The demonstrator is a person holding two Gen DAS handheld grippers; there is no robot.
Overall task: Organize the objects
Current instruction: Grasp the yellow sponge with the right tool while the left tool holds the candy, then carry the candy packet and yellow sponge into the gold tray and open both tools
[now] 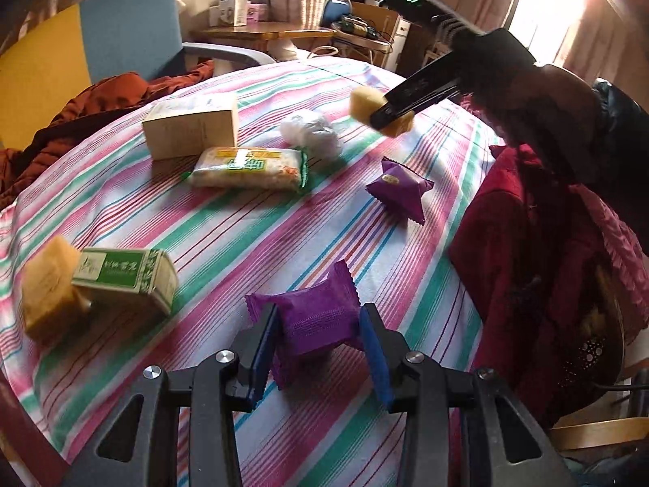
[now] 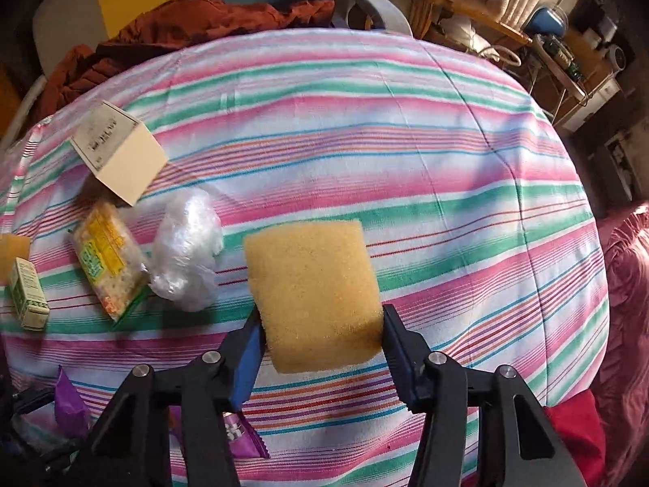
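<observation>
My left gripper (image 1: 320, 343) is shut on a purple snack packet (image 1: 314, 316), held low over the striped tablecloth (image 1: 227, 223). My right gripper (image 2: 320, 337) is shut on a yellow sponge (image 2: 314, 292), held above the cloth; it also shows in the left wrist view (image 1: 391, 115) with the sponge (image 1: 365, 101) at the back right. A second purple packet (image 1: 399, 188) lies right of centre. A second yellow sponge (image 1: 46, 290) lies at the left against a green-and-white box (image 1: 127, 278).
A beige carton (image 1: 190, 126), a green-edged cracker pack (image 1: 247, 168) and a crumpled clear plastic bag (image 1: 310, 132) lie at the back. A rust-coloured garment (image 1: 101, 109) and a blue-yellow chair (image 1: 121, 28) stand beyond the table. Red clothing (image 1: 527, 243) hangs at the right edge.
</observation>
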